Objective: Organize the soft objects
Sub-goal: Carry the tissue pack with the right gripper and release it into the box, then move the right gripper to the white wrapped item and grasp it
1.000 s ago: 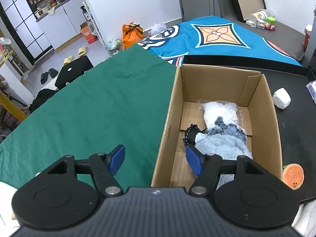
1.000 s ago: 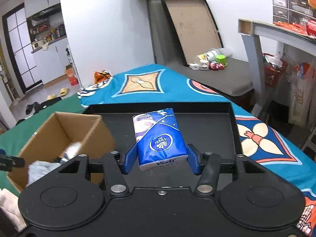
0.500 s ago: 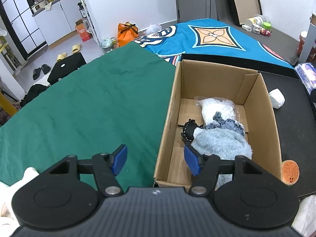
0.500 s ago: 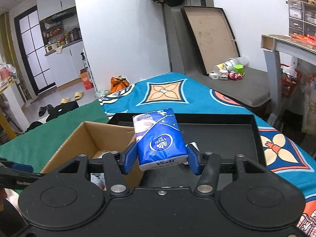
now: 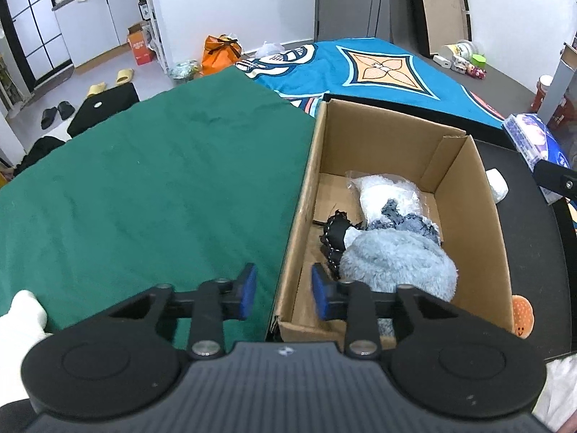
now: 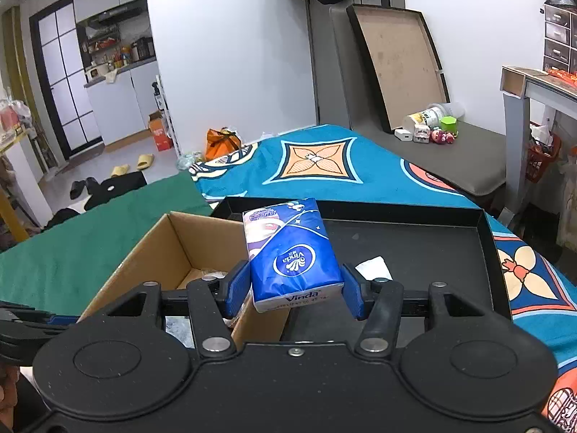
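An open cardboard box [image 5: 465, 166] holds a fluffy light-blue item [image 5: 396, 263], a white bagged item [image 5: 389, 195] and a black lace piece [image 5: 333, 231]. My left gripper [image 5: 283, 294] is open and empty, straddling the box's near left wall. My right gripper [image 6: 294, 290] is shut on a blue Vinda tissue pack [image 6: 288, 249] and holds it above the box's right wall [image 6: 259, 321]. The pack also shows at the right edge of the left wrist view [image 5: 533, 140].
The box stands on a black tray [image 6: 432, 245] next to a green cloth [image 5: 144, 180]. A white wad [image 5: 497, 186] and a burger-shaped toy [image 5: 521, 315] lie on the tray right of the box. A blue patterned blanket [image 6: 324, 166] lies behind.
My right gripper has carried the tissue pack left, from over the tray to above the box's right wall. My left gripper has drawn back and its jaws have narrowed somewhat.
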`<state>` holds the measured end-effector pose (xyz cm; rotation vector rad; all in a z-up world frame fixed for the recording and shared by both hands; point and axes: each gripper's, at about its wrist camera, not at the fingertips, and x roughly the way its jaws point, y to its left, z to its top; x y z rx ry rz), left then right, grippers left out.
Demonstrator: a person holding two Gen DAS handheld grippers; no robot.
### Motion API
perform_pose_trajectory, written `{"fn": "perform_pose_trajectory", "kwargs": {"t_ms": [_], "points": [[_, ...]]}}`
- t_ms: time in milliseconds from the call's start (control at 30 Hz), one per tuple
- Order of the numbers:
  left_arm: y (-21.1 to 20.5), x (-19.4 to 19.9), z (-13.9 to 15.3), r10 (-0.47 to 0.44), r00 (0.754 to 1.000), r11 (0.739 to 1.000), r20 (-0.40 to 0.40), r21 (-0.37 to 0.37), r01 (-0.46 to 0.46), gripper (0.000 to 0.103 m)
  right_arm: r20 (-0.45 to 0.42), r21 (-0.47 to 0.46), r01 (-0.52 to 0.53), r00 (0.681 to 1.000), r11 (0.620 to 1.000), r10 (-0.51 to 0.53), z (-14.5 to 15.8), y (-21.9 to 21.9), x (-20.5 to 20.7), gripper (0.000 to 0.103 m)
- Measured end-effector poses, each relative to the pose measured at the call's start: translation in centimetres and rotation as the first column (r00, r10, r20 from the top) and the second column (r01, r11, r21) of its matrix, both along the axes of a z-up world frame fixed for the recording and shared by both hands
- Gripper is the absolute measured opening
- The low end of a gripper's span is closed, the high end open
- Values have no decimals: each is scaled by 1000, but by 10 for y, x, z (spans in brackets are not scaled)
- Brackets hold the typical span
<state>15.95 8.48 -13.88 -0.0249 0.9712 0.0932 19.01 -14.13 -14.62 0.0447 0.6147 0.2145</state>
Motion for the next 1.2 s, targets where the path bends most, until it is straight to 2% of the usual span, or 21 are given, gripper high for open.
{"fn": "perform_pose_trajectory", "kwargs": {"t_ms": [200,567,667,767,1200], "points": [[6,-1,-6,-3,1000,999,10,-37,3,11,-4,-33,10,1000,999,-11,-2,9,3,53],[16,-4,-9,7,999,995,34,-98,-4,11,-8,-87,-21,1000,996,21,-5,40,13,54],[18,-5,-9,6,999,995,34,-103,-2,11,-13,-73,-43,999,996,43,-7,45,14,56],[18,-5,-9,5,999,994,35,-108,-1,11,-16,-90,-55,998,994,54,-9,49,9,65],[15,-4,-8,3,1000,996,20,-89,-1,12,-38,-51,24,999,998,-26,-15,11,4,65]]}}
